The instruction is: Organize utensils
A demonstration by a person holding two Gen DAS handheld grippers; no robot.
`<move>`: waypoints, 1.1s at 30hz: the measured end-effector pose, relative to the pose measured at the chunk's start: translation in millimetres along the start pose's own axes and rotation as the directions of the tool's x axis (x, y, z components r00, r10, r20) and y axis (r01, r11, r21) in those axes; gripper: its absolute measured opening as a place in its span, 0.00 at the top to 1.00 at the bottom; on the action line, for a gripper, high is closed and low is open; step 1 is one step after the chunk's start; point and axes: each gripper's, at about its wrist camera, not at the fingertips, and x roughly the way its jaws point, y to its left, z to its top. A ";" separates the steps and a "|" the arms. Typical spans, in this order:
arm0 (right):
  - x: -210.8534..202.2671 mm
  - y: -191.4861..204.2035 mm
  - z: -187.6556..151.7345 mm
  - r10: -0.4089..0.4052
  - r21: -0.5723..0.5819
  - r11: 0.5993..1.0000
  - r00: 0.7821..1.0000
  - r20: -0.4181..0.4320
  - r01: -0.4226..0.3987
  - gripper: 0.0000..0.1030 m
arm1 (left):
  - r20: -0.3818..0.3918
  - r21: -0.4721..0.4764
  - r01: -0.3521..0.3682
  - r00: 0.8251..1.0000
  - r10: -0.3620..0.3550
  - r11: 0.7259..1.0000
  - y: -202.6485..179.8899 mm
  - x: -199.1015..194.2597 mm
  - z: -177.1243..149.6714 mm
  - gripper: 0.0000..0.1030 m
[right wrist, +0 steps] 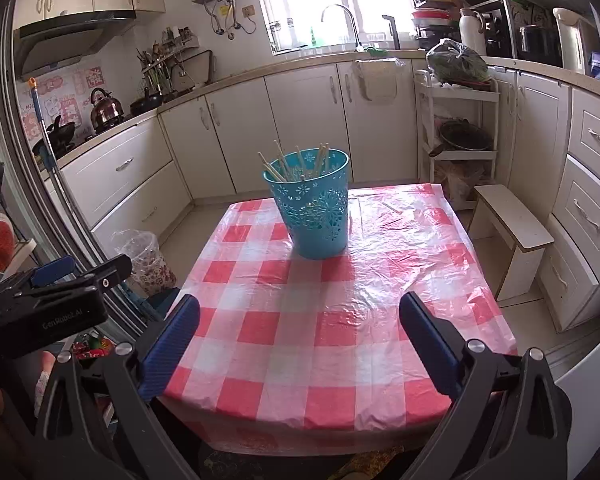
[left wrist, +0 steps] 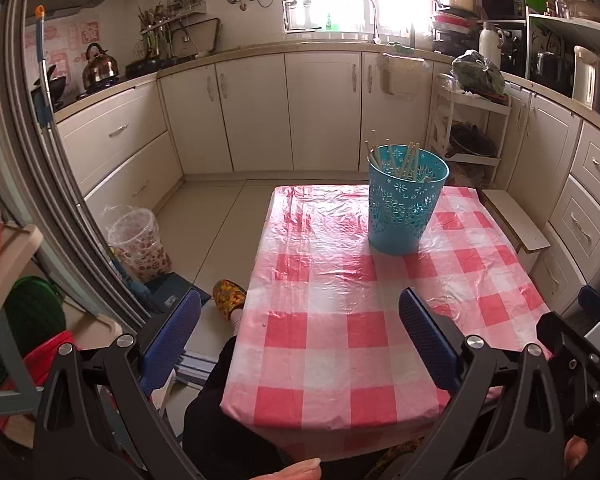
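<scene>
The table cloth has red and white squares. The bucket is blue with little flower holes cut in it. The sticks inside look pale tan, maybe wood. Each gripper has dark blue fingers on black arms. The cupboards are cream.

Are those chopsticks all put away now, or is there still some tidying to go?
It looks close to finished. The chopsticks stand bundled in the blue basket on the checked tablecloth, and no loose utensil is clearly visible there. Nothing is in hand: the left claw and right claw are both open and hold nothing, hovering near the table's front edge. Anything left is not visible.
</scene>
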 end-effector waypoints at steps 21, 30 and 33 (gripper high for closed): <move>-102.6 31.4 -36.5 0.060 0.038 0.997 0.997 0.051 -0.062 0.07 | 0.096 -0.008 -0.013 0.995 0.014 1.000 14.3 -123.2 -27.6 0.07; -125.7 39.7 -44.4 0.065 0.035 0.997 0.994 0.089 -0.069 0.07 | 0.106 -0.003 -0.015 0.994 0.015 1.000 14.3 -142.6 -36.3 0.07; -130.2 42.1 -44.6 0.064 0.029 0.997 0.992 0.106 -0.068 0.07 | 0.114 -0.009 -0.018 0.993 0.019 1.000 15.8 -145.6 -35.3 0.07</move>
